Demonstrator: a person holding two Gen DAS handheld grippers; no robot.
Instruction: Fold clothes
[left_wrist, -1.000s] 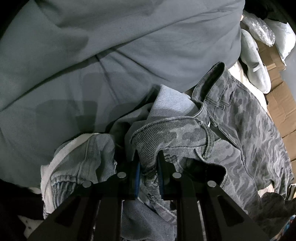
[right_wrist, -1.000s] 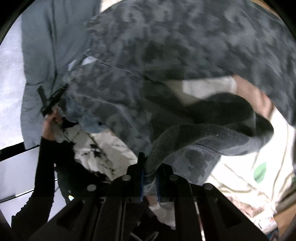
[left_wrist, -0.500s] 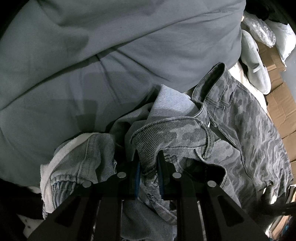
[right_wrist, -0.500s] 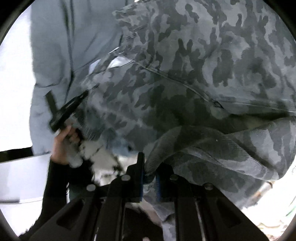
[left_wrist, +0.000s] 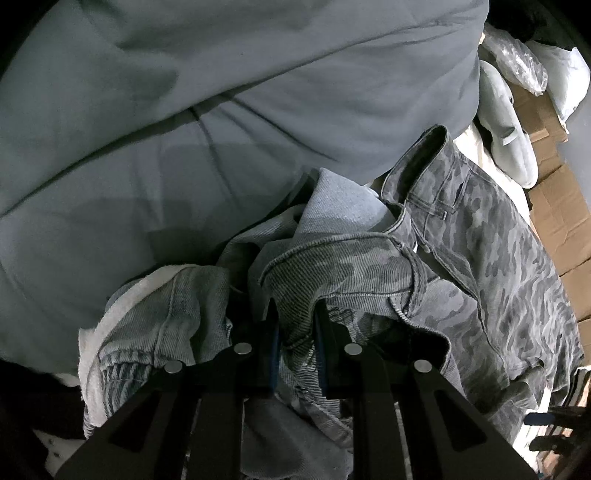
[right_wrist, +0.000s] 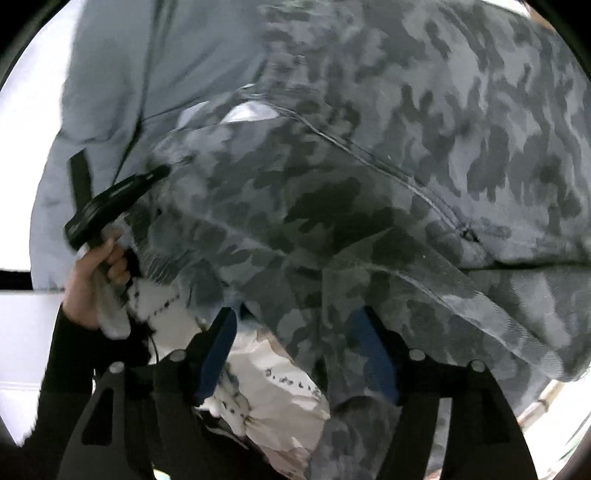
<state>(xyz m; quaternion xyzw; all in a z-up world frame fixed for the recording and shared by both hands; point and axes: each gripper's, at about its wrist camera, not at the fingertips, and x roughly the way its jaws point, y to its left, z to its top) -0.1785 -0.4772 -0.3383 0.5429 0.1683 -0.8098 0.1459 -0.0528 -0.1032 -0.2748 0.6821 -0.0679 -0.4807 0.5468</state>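
in the left wrist view, the left gripper is pointing steeply down and pinching a bunched fold of the camouflage trousers near the waistband, the cloth squeezed between its two pads. the trousers are lying across a big grey garment that is covering most of the surface, one leg running off to the right toward some cardboard boxes. a pale denim piece is crumpled just beside the grip on the left. this hand seems to be acting as the anchor, pinning the waist end so the rest can be laid over it.

in the right wrist view, the right gripper is spreading its jaws, and a drooping edge of the camouflage trousers is hanging between the blue pads without being pressed by them. the cloth is filling nearly the whole view, draped over itself, so this looks like a letting-go after carrying the leg across for a fold. at the left, a hand in a dark sleeve is gripping the handle of the other tool at the trousers' far end. a white patterned fabric is showing underneath.
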